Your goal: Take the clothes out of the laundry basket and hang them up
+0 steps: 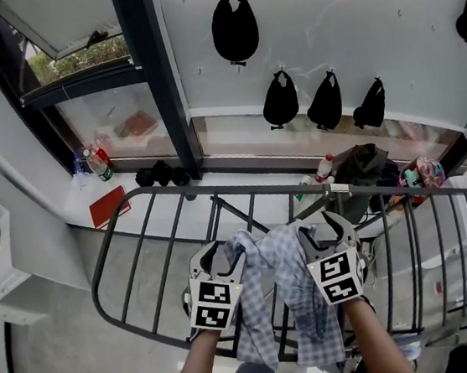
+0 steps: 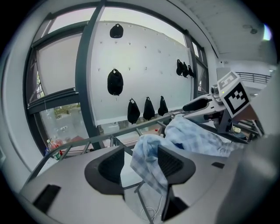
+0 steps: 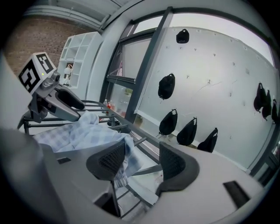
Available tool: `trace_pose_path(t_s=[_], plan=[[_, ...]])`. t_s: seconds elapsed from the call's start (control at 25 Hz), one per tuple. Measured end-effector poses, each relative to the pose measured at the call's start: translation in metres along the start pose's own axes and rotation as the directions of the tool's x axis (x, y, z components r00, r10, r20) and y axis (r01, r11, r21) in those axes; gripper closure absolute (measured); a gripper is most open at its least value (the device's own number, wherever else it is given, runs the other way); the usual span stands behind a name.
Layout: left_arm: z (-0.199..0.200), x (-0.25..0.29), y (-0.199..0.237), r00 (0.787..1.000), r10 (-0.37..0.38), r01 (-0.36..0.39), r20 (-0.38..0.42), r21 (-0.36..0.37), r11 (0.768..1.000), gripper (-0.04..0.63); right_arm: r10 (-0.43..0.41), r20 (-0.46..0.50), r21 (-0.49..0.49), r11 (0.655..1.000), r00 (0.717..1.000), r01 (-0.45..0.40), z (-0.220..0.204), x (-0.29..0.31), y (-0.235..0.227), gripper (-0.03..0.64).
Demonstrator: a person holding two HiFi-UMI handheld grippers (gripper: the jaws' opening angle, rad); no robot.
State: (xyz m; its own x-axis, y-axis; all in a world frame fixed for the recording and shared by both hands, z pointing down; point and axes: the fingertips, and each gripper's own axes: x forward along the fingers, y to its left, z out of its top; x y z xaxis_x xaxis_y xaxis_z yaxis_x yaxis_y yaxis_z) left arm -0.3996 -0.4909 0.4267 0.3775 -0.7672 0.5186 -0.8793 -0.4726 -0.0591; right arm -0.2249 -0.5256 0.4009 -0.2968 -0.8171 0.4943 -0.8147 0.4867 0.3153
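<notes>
**Windowed room: shirt [image 1: 290,288] draped on rack [image 1: 217,193]**

Beside the window [image 1: 94,114], the checked shirt hangs over the grey rack's bars. I hold my left gripper [image 1: 223,257] and right gripper [image 1: 323,229] released, jaws apart, with loose cloth lying at each.

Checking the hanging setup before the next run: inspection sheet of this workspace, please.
Surface: grey metal drying rack, one garment on its bars.
Job's things: checked shirt draped over the rack between the grippers; laundry basket not made out.
Clutter: bottles and red book on the sill; coloured oddments at right.
Grippers: left gripper open, shirt edge between its jaws, not clamped; right gripper the same.
Cables: thin white loop below the rack.
Surroundings: window; white wall with black bags hanging.
</notes>
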Motion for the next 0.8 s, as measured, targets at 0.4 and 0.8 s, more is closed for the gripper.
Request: trace_pose_path(t_s=[0.4,0.8], plan=[[0.011,-0.022,0.002,0.998,0.011,-0.01,0.067,-0.02,1.0,0.35,-0.065,0.074,0.04,0.997,0.995,0.062,0.019,-0.026,-0.01,0.367],[0.079,-0.049,-0.027,0.958,-0.056,0.058,0.28,0.003,0.998,0.351,-0.162,0.287,0.17,0.979,0.944,0.116,0.047,-0.091,-0.041,0.379]])
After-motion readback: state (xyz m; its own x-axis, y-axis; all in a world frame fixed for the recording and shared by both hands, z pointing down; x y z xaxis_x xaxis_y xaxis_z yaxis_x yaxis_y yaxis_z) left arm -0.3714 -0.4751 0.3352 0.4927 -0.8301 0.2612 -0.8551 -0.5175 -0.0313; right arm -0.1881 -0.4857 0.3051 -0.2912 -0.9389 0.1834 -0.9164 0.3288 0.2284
